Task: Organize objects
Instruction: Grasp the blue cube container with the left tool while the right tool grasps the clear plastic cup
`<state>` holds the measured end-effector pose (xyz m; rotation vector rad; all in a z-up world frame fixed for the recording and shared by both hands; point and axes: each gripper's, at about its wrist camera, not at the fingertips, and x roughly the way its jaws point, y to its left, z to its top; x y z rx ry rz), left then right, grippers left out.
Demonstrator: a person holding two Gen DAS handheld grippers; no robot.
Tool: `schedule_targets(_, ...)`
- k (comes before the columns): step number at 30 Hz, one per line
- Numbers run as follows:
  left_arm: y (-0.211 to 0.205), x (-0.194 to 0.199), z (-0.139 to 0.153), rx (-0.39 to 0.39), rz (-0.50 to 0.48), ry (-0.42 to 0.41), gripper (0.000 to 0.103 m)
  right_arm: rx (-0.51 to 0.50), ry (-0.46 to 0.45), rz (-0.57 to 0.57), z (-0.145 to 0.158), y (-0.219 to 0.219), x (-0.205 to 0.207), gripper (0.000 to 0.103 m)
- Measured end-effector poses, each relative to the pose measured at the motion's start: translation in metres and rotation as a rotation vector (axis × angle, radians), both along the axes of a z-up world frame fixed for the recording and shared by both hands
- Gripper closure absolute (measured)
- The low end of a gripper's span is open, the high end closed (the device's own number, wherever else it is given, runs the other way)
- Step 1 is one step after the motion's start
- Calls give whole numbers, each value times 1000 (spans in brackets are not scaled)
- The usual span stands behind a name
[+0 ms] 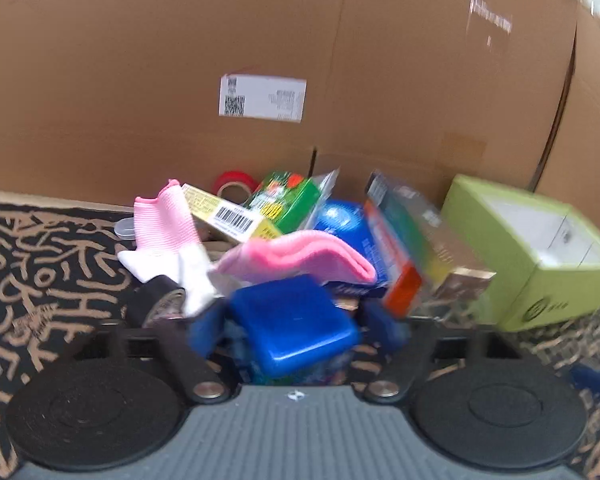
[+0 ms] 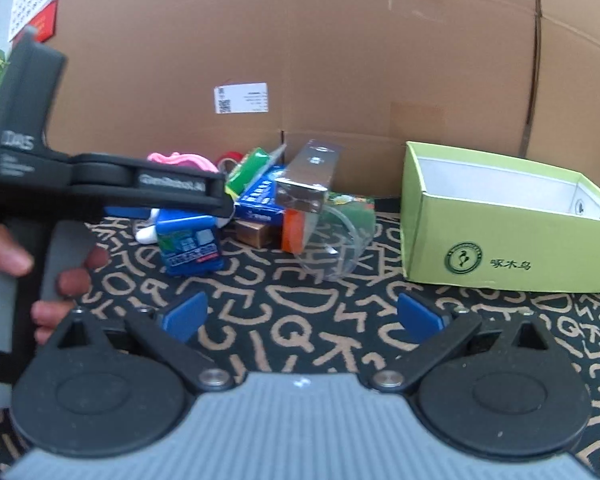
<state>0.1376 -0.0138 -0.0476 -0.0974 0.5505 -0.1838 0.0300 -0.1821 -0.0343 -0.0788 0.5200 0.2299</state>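
Observation:
My left gripper point(image 1: 294, 322) is shut on a blue-lidded container point(image 1: 294, 322), held just above the patterned cloth; it also shows in the right wrist view point(image 2: 190, 238) under the left tool's fingers. Behind it lies a pile: pink socks point(image 1: 296, 258), a yellow barcode box point(image 1: 228, 212), a green box point(image 1: 284, 196), a blue box point(image 1: 342, 220), an orange-and-green carton point(image 1: 396, 236). An open green box point(image 2: 508, 220) stands at the right, also in the left wrist view point(image 1: 540, 248). My right gripper point(image 2: 300, 318) is open and empty over the cloth.
Large cardboard boxes point(image 2: 340, 60) form a wall behind the pile. A clear plastic cup point(image 2: 336, 240) lies on its side by the pile. A silver carton point(image 2: 308, 180) sticks up. Red tape point(image 1: 234, 182) and a black tape roll point(image 1: 156, 300) sit left.

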Motion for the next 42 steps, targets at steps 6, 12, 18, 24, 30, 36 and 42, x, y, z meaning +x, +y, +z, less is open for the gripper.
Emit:
schedule_targets(6, 22, -28, 5, 3, -82, -9, 31, -185, -42, -55, -11, 6, 31, 15)
schedule_targets(12, 31, -58, 4, 20, -140, 5, 32, -192, -37, -95, -27, 8, 83, 59)
schedule_targets(18, 32, -74, 10, 16, -160, -17, 32, -104, -51, -100, -24, -5, 94, 97)
schedule_targets(24, 25, -79, 7, 46, -130, -32, 25, -31, -60, -48, -5, -30, 39, 99)
schedule_targets(30, 18, -63, 1, 46, -67, -7, 25, -25, -23, -3, -7, -33, 22, 81)
schedule_targets(36, 20, -58, 0, 51, -57, 3, 29, -57, -7, -4, -16, -27, 31, 70)
schedule_targets(42, 20, -60, 0, 84, -67, 3, 37, -15, 18, 11, -20, -34, 36, 96)
